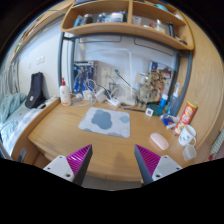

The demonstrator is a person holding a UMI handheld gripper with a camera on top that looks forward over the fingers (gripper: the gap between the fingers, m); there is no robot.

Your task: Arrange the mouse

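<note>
A dark grey mouse lies on a light blue-grey mouse mat in the middle of a wooden desk. My gripper hovers above the desk's near edge, well short of the mat. Its two fingers, with magenta pads, are spread wide and hold nothing. Only bare desk top shows between them. The mouse is beyond the fingers and slightly left of their midline.
A white bottle and a black object stand at the desk's back left. Cups, a pink oval object and an orange box crowd the right side. Cluttered shelves hang above.
</note>
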